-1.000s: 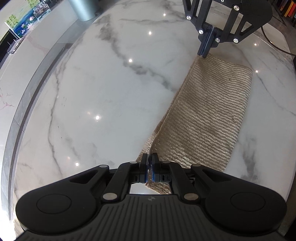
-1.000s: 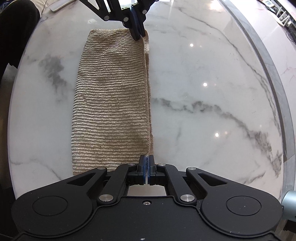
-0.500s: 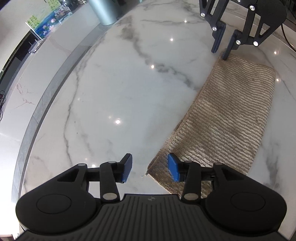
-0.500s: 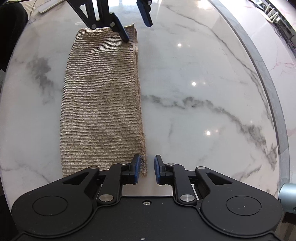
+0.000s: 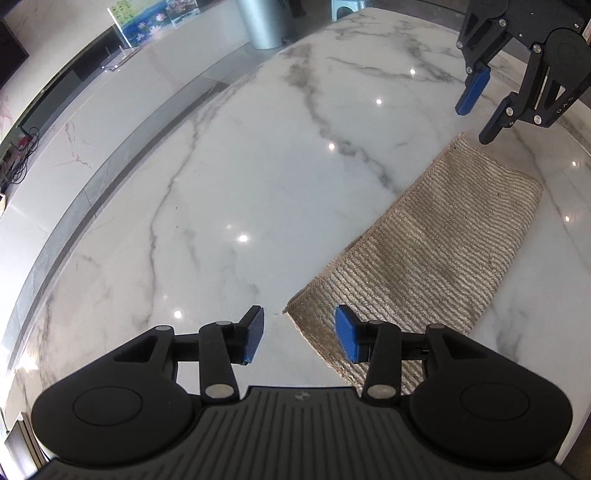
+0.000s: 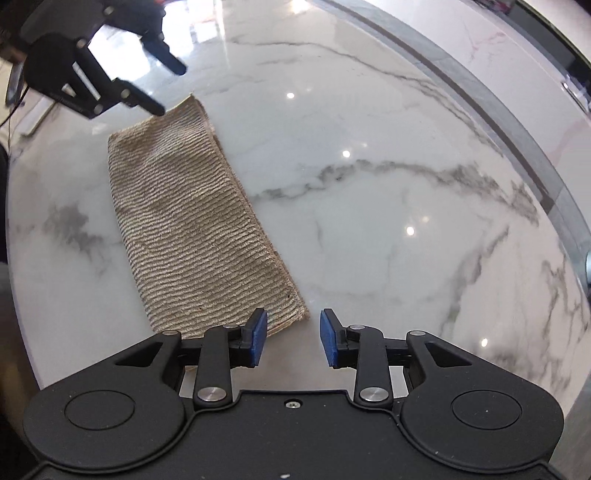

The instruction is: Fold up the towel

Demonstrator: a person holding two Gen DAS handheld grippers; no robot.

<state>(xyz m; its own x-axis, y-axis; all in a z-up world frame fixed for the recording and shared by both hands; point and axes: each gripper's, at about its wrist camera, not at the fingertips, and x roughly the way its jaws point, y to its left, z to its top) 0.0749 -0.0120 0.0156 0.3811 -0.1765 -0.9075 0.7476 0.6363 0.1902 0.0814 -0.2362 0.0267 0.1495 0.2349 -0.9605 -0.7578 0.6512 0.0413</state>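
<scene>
A beige ribbed towel (image 5: 424, 251) lies folded into a long flat strip on the white marble table (image 5: 258, 177). My left gripper (image 5: 300, 334) hangs open just above one end corner of the towel, nothing between its blue pads. At the opposite end my right gripper (image 6: 293, 338) hovers over the other corner, its jaws still opening and empty. The towel (image 6: 195, 221) runs away from it toward the left gripper (image 6: 162, 85) at the far end. In the left wrist view the right gripper (image 5: 478, 122) floats above the far corner.
The round marble table has a grey rim (image 6: 546, 155) curving along its far side. A grey cylindrical column (image 5: 264, 22) and a low white counter with pictures (image 5: 144, 11) stand beyond the table. A cable (image 6: 11, 99) hangs at the left.
Both grippers were shut on the towel's corners, then let go and opened. They have since lifted off the towel and rolled, leaving it flat on the table.
</scene>
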